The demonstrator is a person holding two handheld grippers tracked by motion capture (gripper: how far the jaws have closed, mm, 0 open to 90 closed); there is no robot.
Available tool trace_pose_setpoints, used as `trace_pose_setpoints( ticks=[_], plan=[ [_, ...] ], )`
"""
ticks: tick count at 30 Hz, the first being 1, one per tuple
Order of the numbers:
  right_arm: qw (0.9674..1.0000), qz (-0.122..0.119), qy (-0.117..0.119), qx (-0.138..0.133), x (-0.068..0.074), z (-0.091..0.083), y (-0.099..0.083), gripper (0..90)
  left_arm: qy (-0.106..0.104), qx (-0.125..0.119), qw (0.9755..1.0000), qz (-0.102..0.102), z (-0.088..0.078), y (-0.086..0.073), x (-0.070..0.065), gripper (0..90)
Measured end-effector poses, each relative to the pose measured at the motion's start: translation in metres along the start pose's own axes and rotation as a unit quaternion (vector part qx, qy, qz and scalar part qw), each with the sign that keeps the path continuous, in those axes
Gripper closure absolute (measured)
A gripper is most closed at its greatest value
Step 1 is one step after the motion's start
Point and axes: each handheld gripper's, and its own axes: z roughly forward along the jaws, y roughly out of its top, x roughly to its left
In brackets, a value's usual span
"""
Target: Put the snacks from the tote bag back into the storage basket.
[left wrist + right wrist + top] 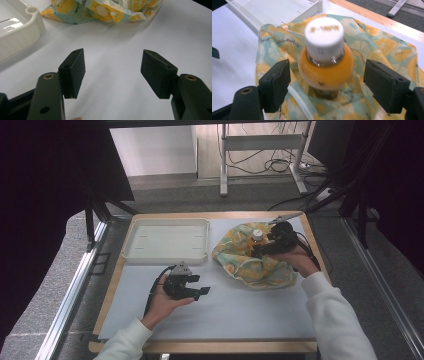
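The table (pixel 210 320) carried a white sheet, with grey floor and a metal stand beyond its far edge. Toward the far left corner lay an empty cream tray (pixel 131 251). At the near left we held the left gripper (pixel 196 286) released, its jaws wide over bare sheet. Toward the far right corner, an orange-juice bottle (pixel 325 67) stood upright in a lemon-print bag (pixel 260 270). The right gripper (pixel 327 87) was released, its pads clear of the bottle's shoulder on either side. We judged the bottle freshly seated; the gripper should withdraw straight, avoiding cap and fabric, so nothing tipped.
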Motion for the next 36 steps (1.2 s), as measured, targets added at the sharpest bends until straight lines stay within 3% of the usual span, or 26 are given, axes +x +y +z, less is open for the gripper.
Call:
trace_pose_setpoints(
  ticks=[9,13,14,26,36],
  plan=[
    [0.9991,-0.005,-0.012,0.04,0.007,0.028,0.01,19.1,-0.003,-0.005,1.0,-0.002,-0.002,0.0,0.0,35.9],
    [0.9977,-0.013,-0.024,0.062,0.008,0.036,0.009,24.6,-0.003,-0.008,0.9999,-0.006,-0.003,0.0,0.001,35.8],
    [0.9975,-0.016,-0.031,0.062,0.008,0.036,0.009,29.2,-0.004,-0.008,1.0,-0.005,-0.003,0.0,0.002,35.9],
    [0.9972,-0.027,-0.029,0.063,0.007,0.033,0.011,30.4,-0.004,-0.009,0.9999,-0.01,-0.004,0.0,0.003,35.9],
    [0.9987,-0.037,-0.025,0.025,0.015,0.003,0.032,30.5,-0.003,-0.008,0.9999,-0.013,-0.004,-0.001,0.003,35.9]
  ],
)
